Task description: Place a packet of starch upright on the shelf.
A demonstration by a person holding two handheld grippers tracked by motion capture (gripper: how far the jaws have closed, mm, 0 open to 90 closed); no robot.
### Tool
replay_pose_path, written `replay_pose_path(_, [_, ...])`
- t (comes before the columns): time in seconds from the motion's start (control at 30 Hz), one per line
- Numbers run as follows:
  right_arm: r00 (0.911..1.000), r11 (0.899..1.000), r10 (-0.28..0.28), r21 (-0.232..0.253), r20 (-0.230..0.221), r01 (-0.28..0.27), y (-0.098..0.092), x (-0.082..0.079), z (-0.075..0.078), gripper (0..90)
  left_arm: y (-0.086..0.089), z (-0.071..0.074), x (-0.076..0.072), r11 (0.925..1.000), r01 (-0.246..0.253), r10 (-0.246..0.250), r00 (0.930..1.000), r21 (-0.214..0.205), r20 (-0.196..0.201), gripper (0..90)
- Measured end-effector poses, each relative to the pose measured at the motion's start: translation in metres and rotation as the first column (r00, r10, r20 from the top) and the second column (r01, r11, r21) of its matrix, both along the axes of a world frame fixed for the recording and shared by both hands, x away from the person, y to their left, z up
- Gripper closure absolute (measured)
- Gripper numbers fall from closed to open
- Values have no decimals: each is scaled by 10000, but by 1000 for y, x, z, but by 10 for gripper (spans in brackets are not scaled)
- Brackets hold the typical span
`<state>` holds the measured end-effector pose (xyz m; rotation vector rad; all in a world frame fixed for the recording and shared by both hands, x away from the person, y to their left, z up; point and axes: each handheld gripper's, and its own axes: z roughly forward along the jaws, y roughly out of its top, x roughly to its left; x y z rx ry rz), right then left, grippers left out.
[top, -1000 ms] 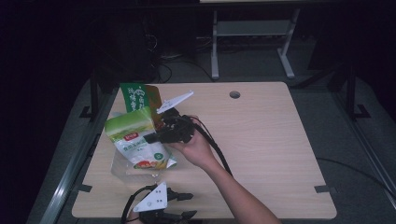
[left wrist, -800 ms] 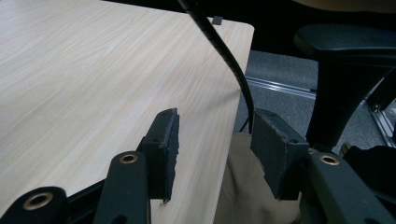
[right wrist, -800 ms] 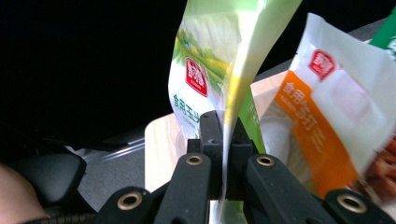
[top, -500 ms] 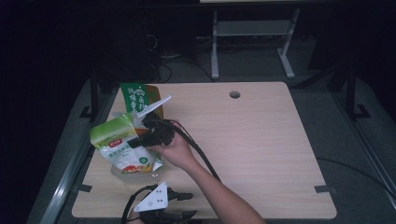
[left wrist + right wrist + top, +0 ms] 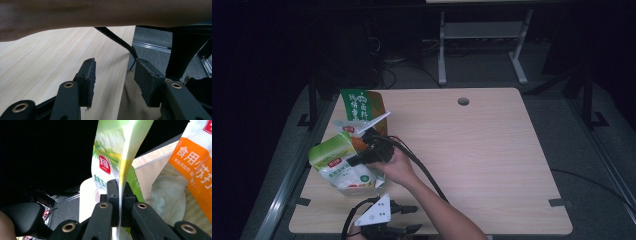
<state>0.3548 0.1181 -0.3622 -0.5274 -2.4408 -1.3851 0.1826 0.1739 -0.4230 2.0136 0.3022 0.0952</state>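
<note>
From the high view, the right gripper [image 5: 354,161] sat over the left part of the wooden table [image 5: 492,150], its jaws pinching an edge of the green-and-white bag [image 5: 343,165]. The bag hung tilted from the jaws' left side, above a clear container [image 5: 379,184] near the table's left edge. Just behind the gripper stood an orange-and-white bag [image 5: 357,137], and behind that a dark green packet [image 5: 359,105] leaning upright. The left gripper [image 5: 412,219] lay at the table's near edge, well apart from the green-and-white bag, under the right forearm.

In the left gripper view, the left gripper [image 5: 115,80] had its jaws spread with nothing between them, over the edge of the table [image 5: 45,65]; the person's forearm [image 5: 100,12] crossed above.

In the right gripper view, the right gripper [image 5: 120,195] was pressed together on the thin folded edge of the green-and-white bag [image 5: 110,155], which rose straight up out of the jaws. The orange-and-white bag [image 5: 195,162] stood just to its right.
</note>
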Motion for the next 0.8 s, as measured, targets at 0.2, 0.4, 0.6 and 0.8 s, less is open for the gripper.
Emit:
replay_pose_path(0.2, [9999, 9999, 86, -107, 74, -86, -1, -1, -1, 835, 2, 0, 3, 9999, -134, 134, 9999, -14, 0, 510])
replay_pose_path(0.4, [9996, 9995, 48, -311, 269, -39, -6, -2, 4, 851, 3, 0, 3, 9998, -186, 186, 9998, -17, 9, 510])
replay_pose_path(0.6, [9987, 9976, 54, -685, 508, -19, -12, -5, 3, 884, 1, -1, 3, 9999, -167, 167, 9999, 23, -20, 510])
replay_pose_path(0.8, [9996, 9968, -3, -793, 284, 25, -22, -3, -4, 886, 0, -2, 4, 9998, -154, 154, 9999, 91, -38, 507])
